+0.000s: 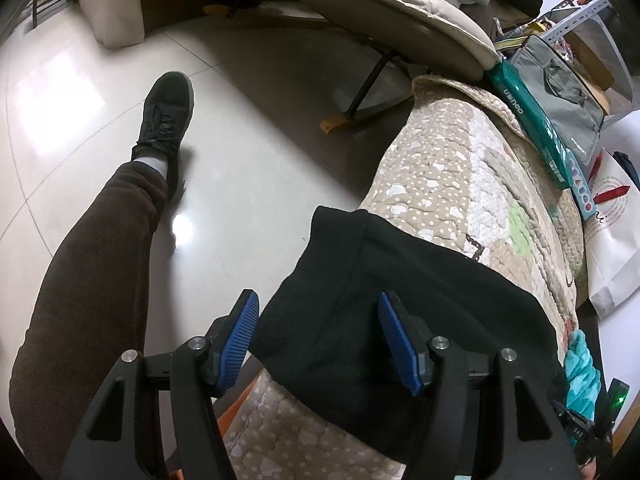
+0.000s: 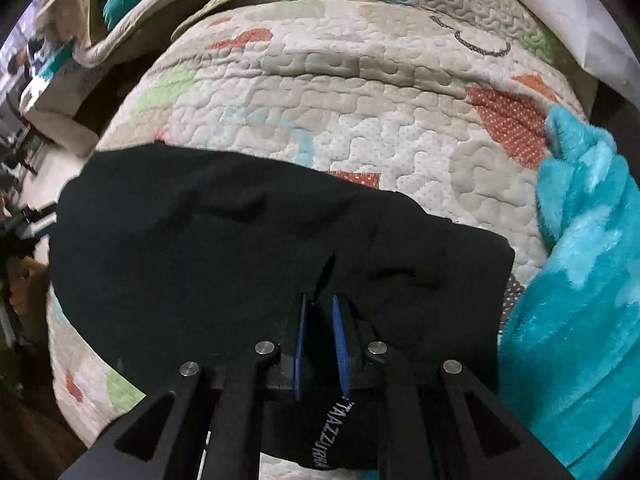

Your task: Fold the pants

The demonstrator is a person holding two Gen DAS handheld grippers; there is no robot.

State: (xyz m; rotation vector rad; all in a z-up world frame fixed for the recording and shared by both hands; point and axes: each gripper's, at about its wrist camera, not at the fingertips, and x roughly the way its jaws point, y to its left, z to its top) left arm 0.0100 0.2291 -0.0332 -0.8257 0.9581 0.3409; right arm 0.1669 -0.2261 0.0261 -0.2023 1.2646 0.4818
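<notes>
The black pants [image 1: 360, 292] lie on a quilted patterned cover [image 1: 448, 168], one end hanging over its left edge. My left gripper [image 1: 316, 312] is open, its blue pads either side of the pants' near edge, just above the cloth. In the right wrist view the pants [image 2: 208, 248] spread across the quilt [image 2: 360, 92]. My right gripper [image 2: 319, 304] is shut on a fold of the pants at the near edge, where a waistband with white lettering [image 2: 320, 436] shows below the pads.
A turquoise fluffy blanket [image 2: 580, 280] lies at the right of the quilt. A person's brown-trousered leg and black shoe [image 1: 166, 112] stand on the tiled floor at left. Boxes and a grey bag [image 1: 560, 92] crowd the far side.
</notes>
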